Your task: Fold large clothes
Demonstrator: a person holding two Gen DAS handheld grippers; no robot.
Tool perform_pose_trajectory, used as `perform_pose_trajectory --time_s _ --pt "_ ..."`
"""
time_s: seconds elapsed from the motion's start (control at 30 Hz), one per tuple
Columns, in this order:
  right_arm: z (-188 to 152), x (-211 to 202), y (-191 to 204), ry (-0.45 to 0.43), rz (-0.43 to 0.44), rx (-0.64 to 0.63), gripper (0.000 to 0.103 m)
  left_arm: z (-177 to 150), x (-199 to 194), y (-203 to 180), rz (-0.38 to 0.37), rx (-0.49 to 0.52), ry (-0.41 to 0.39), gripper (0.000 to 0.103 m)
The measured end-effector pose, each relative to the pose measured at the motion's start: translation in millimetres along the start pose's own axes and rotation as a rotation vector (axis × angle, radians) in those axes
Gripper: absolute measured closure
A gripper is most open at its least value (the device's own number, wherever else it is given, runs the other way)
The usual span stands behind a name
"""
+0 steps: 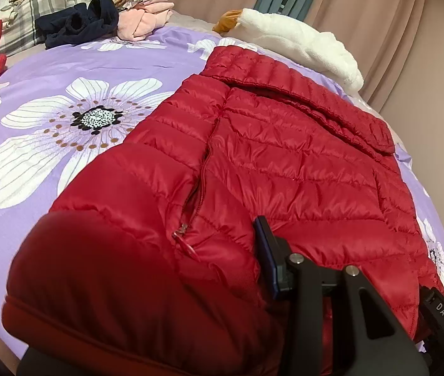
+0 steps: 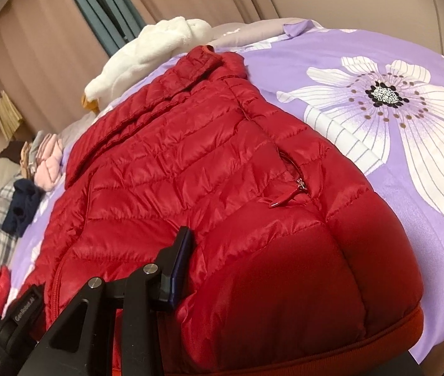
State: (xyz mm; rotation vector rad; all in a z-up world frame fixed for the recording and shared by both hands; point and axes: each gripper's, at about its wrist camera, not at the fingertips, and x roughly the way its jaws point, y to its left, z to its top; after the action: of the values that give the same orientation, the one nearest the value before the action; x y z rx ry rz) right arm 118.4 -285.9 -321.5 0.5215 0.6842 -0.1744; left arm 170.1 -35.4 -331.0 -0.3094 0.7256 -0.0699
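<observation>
Jacket: the red puffer jacket (image 1: 278, 169) lies flat on the purple bedspread (image 1: 65, 62), its long axis running from your grippers up to the collar at upper right.
Left gripper (image 1: 159, 282): hem bunched across it; you cannot tell the grip.
Right gripper (image 2: 269, 282): likewise buried, grip unclear.
Nearer: both sit at the hem.

Floral purple bedspread (image 1: 49, 72), beige curtains (image 1: 363, 0)

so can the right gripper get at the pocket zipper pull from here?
Probably yes. The pull lies exposed on top of the jacket, ahead of the right gripper, with only smooth quilted fabric between them. That gripper looks already clamped on the hem, so it would have to let go first.
</observation>
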Motion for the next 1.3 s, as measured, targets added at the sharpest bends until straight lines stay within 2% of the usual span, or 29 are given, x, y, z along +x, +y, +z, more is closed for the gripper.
perform_pose_trajectory --time_s 0.27,0.33,0.47,0.63,0.9,1.3 --pt "5 1 4 0.032 -0.020 -0.013 0.071 7 3 -9 0.060 0.009 0.049 0.064" --pt "10 -1 6 0.059 -0.033 -0.003 0.073 11 -1 -6 0.057 -0.013 0.065 0.072" --pt "14 -9 9 0.066 -0.035 0.017 0.077 14 -12 -3 0.052 -0.032 0.065 0.080" --pt "18 -32 18 -0.002 -0.029 -0.022 0.082 23 -42 -17 0.077 0.018 -0.011 0.087" --pt "36 -73 20 -0.120 0.014 -0.011 0.084 36 -85 -27 0.054 0.044 -0.087 0.087" --pt "44 -102 21 -0.173 0.054 -0.016 0.084 44 -121 -28 0.012 0.071 -0.149 0.087"
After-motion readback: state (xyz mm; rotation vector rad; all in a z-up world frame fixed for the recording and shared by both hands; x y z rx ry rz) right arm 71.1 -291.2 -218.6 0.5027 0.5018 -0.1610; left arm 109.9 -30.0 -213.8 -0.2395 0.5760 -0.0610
